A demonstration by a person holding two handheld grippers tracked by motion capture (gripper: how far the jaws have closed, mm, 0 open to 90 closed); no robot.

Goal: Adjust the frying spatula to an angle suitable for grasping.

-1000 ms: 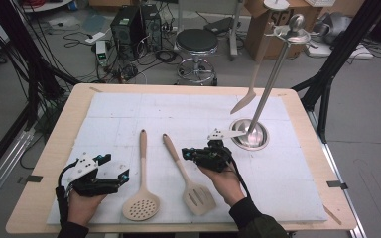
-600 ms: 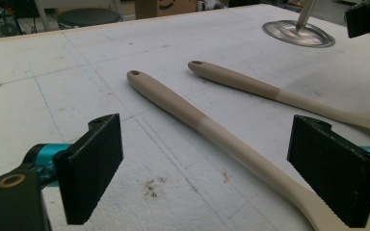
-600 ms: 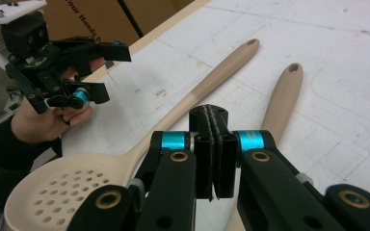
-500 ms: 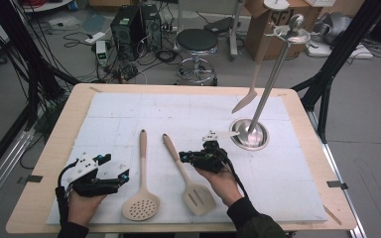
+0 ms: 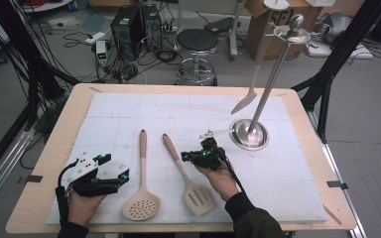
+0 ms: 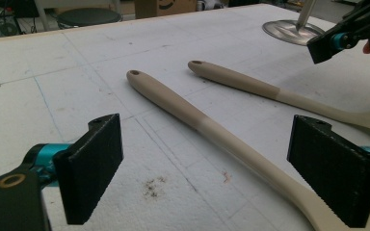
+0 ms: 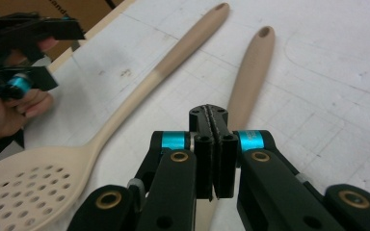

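Note:
Two beige utensils lie side by side on the white mat. The skimmer spoon (image 5: 141,198) has a perforated head (image 7: 21,190) and a long handle (image 6: 197,120). The slotted spatula (image 5: 196,196) lies to its right, its handle (image 7: 248,82) running away under my right gripper. My left gripper (image 5: 115,166) rests at the front left, open wide, and the skimmer's handle passes between its jaws (image 6: 212,173) without touching them. Just above the spatula's handle my right gripper (image 5: 185,157) points left, its jaws (image 7: 214,113) shut with nothing between them.
A metal stand with a round base (image 5: 249,134) rises at the back right of the mat. A beige spoon (image 5: 250,94) hangs from its top disc. The wooden table edge (image 5: 54,144) frames the mat. A stool and cables lie on the floor beyond.
My right gripper has slid a little to the left, closer over the spatula's handle. The left gripper and both utensils have stayed put.

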